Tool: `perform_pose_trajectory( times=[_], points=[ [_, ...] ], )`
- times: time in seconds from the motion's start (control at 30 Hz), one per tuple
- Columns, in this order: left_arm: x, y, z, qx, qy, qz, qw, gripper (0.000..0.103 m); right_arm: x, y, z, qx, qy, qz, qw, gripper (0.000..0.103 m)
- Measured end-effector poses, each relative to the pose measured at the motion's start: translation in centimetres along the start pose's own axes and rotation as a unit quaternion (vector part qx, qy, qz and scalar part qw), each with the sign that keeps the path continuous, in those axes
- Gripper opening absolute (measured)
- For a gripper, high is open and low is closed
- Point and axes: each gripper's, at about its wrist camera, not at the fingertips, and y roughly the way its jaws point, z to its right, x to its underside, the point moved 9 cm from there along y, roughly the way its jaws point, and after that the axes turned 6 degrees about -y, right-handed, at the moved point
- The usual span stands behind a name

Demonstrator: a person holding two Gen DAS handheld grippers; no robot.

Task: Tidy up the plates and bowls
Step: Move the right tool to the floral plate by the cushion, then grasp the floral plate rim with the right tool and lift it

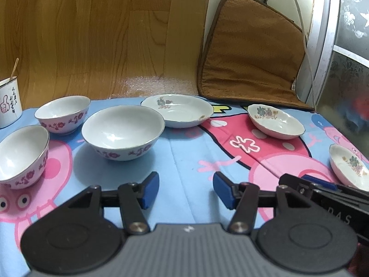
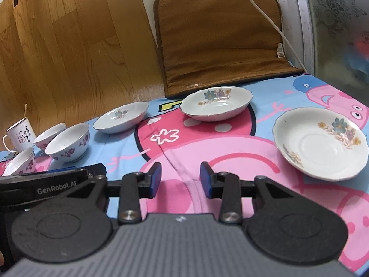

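Three white bowls with purple flower bands stand on the cartoon cloth at the left: one near left (image 1: pixel 23 154), one behind it (image 1: pixel 62 114), one larger in the middle (image 1: pixel 122 131). Three shallow white plates with flower prints lie further right: one at the back (image 1: pixel 177 109), one at mid right (image 1: pixel 275 121), one at the right edge (image 1: pixel 348 165). The right wrist view shows the plates (image 2: pixel 121 120) (image 2: pixel 216 106) (image 2: pixel 320 143) and the bowls (image 2: pixel 69 145). My left gripper (image 1: pixel 185 190) is open and empty above the cloth. My right gripper (image 2: pixel 180 179) is open and empty, beside the left one.
A white mug (image 1: pixel 9 102) with a stick in it stands at the far left. A brown cushion (image 1: pixel 251 53) leans against the wall behind the cloth, with a white cable (image 2: pixel 265 16) over it. A glass door frame (image 1: pixel 322 46) is at the right.
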Motion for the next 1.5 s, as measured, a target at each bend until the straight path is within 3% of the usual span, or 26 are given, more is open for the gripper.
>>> perform_pose_trajectory(
  times=[0.37, 0.53, 0.7, 0.87, 0.93, 0.97, 1.0, 1.17, 1.5],
  points=[
    [-0.3, -0.5, -0.5, 0.019, -0.020, 0.008, 0.9996, 0.053, -0.3, 0.2, 0.0, 0.004, -0.008, -0.012, 1.000, 0.039],
    [-0.4, -0.4, -1.1, 0.021, -0.037, 0.002, 0.9991, 0.054, -6.1, 0.0, 3.6, 0.040, 0.018, 0.026, 0.999, 0.040],
    [-0.4, -0.4, -1.1, 0.021, -0.038, 0.002, 0.9991, 0.056, -10.3, 4.6, 9.1, 0.085, 0.077, -0.019, 0.993, 0.040],
    [-0.5, -0.3, -1.2, 0.021, -0.040, 0.001, 0.9990, 0.057, -9.3, 9.5, 12.6, 0.106, 0.134, -0.103, 0.980, 0.040],
    [-0.4, -0.3, -1.2, 0.021, -0.040, 0.000, 0.9990, 0.057, -8.3, 10.3, 12.6, 0.097, 0.142, -0.117, 0.978, 0.037],
    [-0.4, -0.2, -1.2, 0.021, -0.040, 0.001, 0.9990, 0.057, -8.2, 10.3, 12.2, 0.099, 0.132, -0.113, 0.980, 0.021],
    [-0.5, -0.3, -1.2, 0.022, -0.041, 0.001, 0.9989, 0.057, -8.1, 10.4, 11.7, 0.087, 0.127, -0.119, 0.981, 0.012],
    [-0.7, -0.5, -1.7, 0.033, -0.059, 0.005, 0.9977, 0.057, -7.1, 8.9, 9.0, 0.058, 0.098, -0.124, 0.986, 0.013],
    [-1.5, -1.4, -2.2, 0.078, -0.095, 0.015, 0.9923, 0.057, -3.8, 2.1, 3.3, -0.043, 0.080, -0.129, 0.988, 0.013]
  ],
)
